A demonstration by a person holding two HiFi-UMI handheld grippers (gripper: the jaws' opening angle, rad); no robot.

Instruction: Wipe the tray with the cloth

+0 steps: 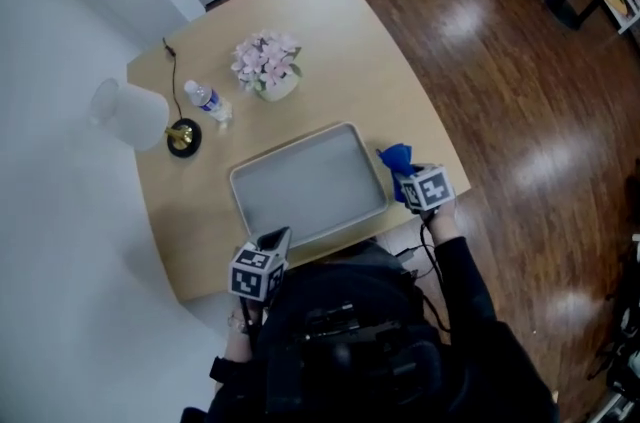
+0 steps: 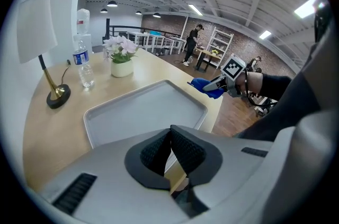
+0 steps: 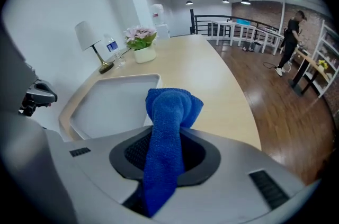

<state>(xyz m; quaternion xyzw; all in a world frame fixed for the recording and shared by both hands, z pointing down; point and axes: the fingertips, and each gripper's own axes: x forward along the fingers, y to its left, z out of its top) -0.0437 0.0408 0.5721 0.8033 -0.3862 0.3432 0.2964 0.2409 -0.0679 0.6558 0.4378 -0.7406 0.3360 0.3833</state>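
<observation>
A pale grey tray (image 1: 345, 136) lies on the wooden table, and nothing lies in it. My right gripper (image 1: 403, 174) hangs just off the tray's right rim, shut on a blue cloth (image 1: 394, 155) that bunches out past its fingers. In the right gripper view the cloth (image 3: 170, 112) runs up between the jaws, with the tray (image 3: 95, 106) ahead and to the left. My left gripper (image 1: 274, 239) sits at the tray's near left corner. Its pads (image 2: 159, 151) meet at the tips over the near rim (image 2: 183, 123), nothing seen between them. The left gripper view also shows the cloth (image 2: 203, 85).
Behind the tray stand a white lamp (image 1: 132, 114) on a brass base, a small water bottle (image 1: 206, 99) and a pot of pink flowers (image 1: 267, 65). The table's right edge (image 1: 440, 136) drops to wooden floor. A person stands far off (image 3: 293, 32).
</observation>
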